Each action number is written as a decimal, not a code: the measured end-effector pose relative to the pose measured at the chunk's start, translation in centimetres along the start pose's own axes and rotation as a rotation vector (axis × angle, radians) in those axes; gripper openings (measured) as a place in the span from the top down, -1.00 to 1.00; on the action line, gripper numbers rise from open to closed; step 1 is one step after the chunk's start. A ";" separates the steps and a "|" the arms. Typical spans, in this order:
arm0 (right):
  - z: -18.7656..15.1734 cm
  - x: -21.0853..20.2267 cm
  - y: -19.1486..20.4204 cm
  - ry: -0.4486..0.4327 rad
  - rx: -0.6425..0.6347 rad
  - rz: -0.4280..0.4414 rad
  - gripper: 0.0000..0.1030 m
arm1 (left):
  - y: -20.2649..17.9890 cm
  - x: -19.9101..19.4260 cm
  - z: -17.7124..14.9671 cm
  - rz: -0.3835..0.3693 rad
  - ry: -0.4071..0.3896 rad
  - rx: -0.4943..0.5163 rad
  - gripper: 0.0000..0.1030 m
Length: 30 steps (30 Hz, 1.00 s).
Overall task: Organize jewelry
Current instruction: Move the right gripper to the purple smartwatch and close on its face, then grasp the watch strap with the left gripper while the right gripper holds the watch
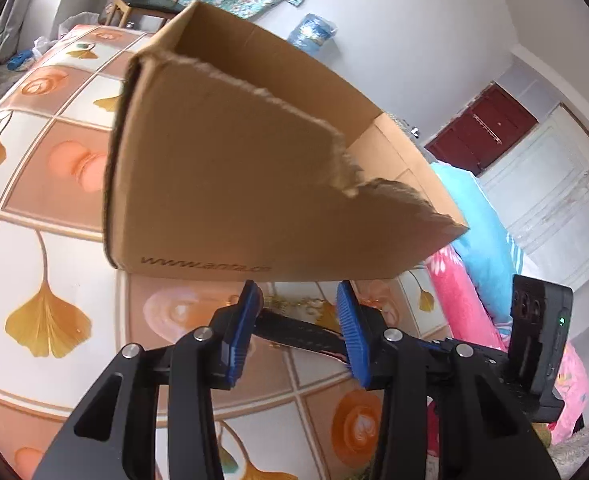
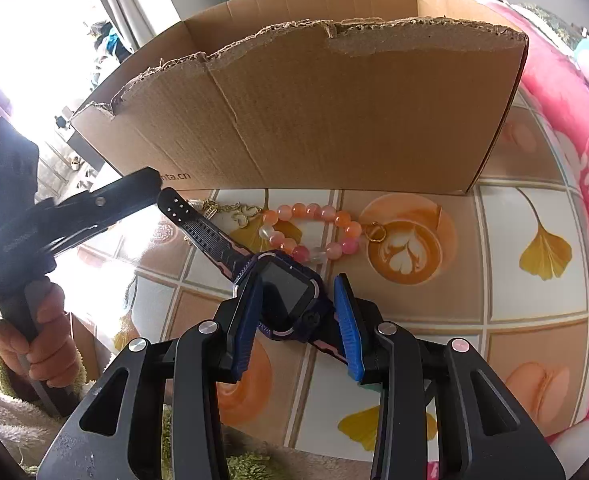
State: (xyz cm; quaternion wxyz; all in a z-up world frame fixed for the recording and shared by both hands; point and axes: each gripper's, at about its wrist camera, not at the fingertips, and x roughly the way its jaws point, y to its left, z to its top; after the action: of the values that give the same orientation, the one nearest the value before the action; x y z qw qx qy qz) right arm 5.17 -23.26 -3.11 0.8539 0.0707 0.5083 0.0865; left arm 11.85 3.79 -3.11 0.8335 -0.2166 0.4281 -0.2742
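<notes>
The right gripper (image 2: 300, 312) tilted steeply down, pads clamping the smartwatch (image 2: 284, 290); the left gripper (image 1: 299, 320) stood half-open around its strap (image 1: 298, 332), contact unclear; only the right view showed the bead bracelet (image 2: 314, 228).

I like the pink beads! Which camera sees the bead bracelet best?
The right wrist view: the bead bracelet lies in plain sight on the table, between the cardboard box and the watch. The left wrist view does not clearly show it.

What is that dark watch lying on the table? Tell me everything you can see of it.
The watch looks like a child's smartwatch: a square black screen, switched off, in a dark purple case with pink trim. Its ribbed black strap, punched with holes, stretches flat toward the cardboard box. It lies on the patterned tablecloth. The right hand-held gripper straddles the case, one blue pad against its left edge; the bead bracelet lies just beyond it.
</notes>
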 end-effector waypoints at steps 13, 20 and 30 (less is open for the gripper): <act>-0.4 -0.1 0.4 -0.006 -0.009 0.005 0.30 | 1.1 0.9 -0.4 -0.018 0.058 -0.088 0.37; -0.7 0.2 0.1 -0.009 -0.002 0.018 0.30 | 0.2 0.8 0.0 0.122 0.042 -0.003 0.83; -1.1 -0.1 0.6 0.005 -0.035 0.028 0.29 | -4.4 -0.2 -1.1 0.358 0.057 0.273 0.94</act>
State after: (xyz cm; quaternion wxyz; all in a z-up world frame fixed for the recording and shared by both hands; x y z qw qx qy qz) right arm 4.09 -22.69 -3.47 0.8524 0.0627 0.5078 0.1075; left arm 9.64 0.39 -0.98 0.8779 -0.0144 0.4421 -0.1833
